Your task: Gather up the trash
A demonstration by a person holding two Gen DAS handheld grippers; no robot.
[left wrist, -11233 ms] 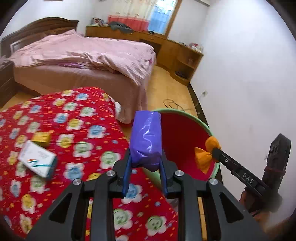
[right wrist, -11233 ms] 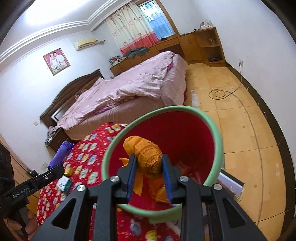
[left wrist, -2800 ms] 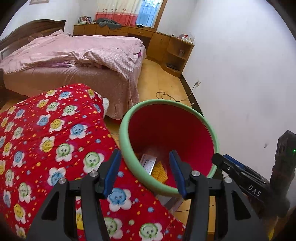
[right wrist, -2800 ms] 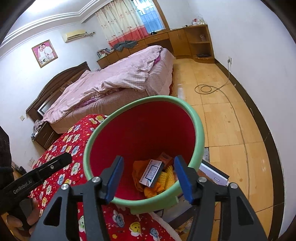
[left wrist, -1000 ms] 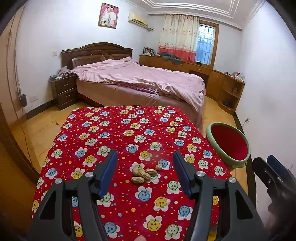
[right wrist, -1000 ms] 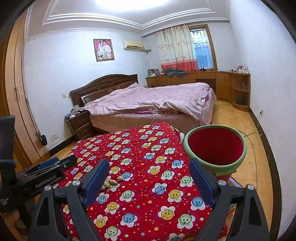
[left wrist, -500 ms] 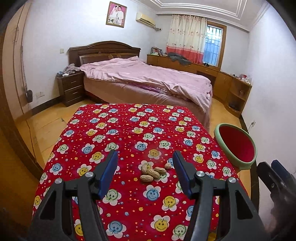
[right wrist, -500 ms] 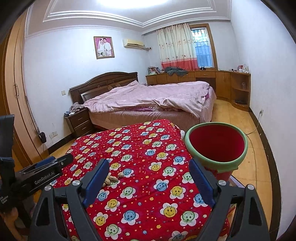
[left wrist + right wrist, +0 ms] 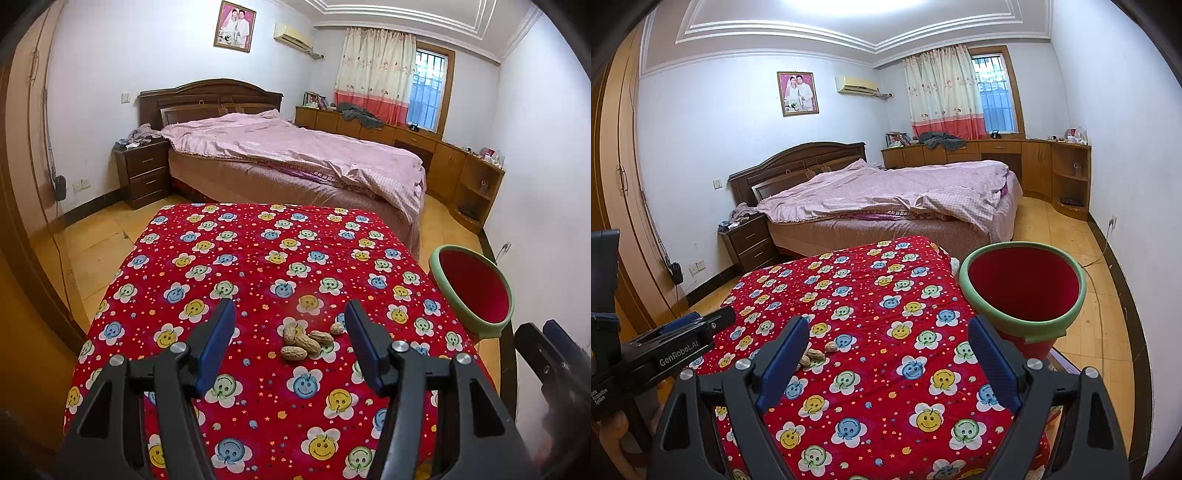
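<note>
A small heap of peanuts point(image 9: 303, 340) is lying on the red flowered tabletop point(image 9: 236, 258). The left tongs point(image 9: 290, 332) are hovering over it, blades apart, gripping nothing. The right tongs point(image 9: 888, 349) are gaping wider, also bare. The red bin with a green rim point(image 9: 1023, 286) is standing just beside the tabletop's right edge.

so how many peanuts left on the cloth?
5 peanuts visible: four clustered on the red cloth ahead of the left tool, one just right of them. More may hide underneath.
</note>
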